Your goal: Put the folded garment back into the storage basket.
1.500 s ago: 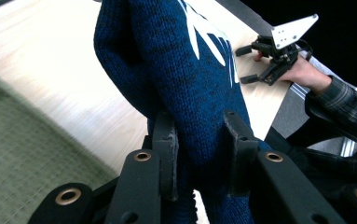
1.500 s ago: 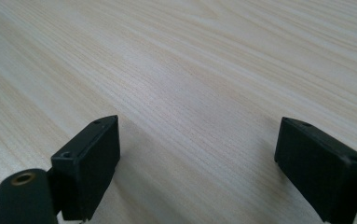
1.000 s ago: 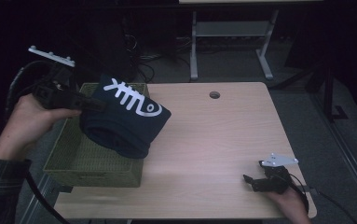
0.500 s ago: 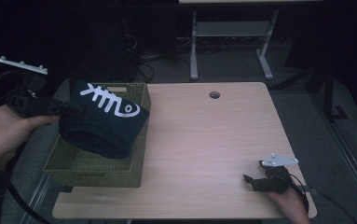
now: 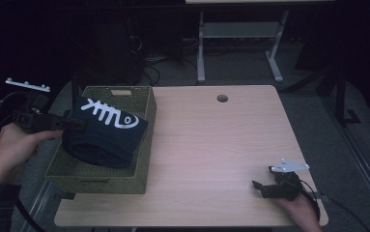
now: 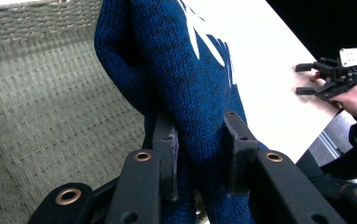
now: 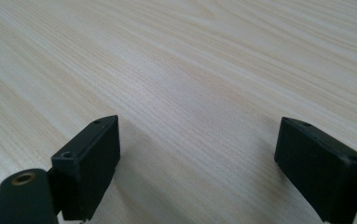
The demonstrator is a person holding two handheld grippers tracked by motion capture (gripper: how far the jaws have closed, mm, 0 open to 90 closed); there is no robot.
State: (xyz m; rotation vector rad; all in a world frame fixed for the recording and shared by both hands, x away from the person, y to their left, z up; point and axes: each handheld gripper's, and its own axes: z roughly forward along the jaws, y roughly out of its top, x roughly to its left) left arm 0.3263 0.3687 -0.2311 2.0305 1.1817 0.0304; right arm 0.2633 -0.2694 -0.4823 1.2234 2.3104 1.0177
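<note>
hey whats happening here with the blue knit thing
A person is working with a claw in each hand. The left claw is shut on a dark blue knitted garment with a white fish-bone design, holding it over the olive woven basket at the table's left edge. The right claw rests open near the wooden table's front right corner, holding nothing.

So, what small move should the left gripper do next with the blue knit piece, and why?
Probably lower it a little further, then open. The left gripper is shut on the blue knit piece, which hangs over the green basket with its lower fold near the floor, though contact is hard to judge. The right gripper rests open on the table.
</note>
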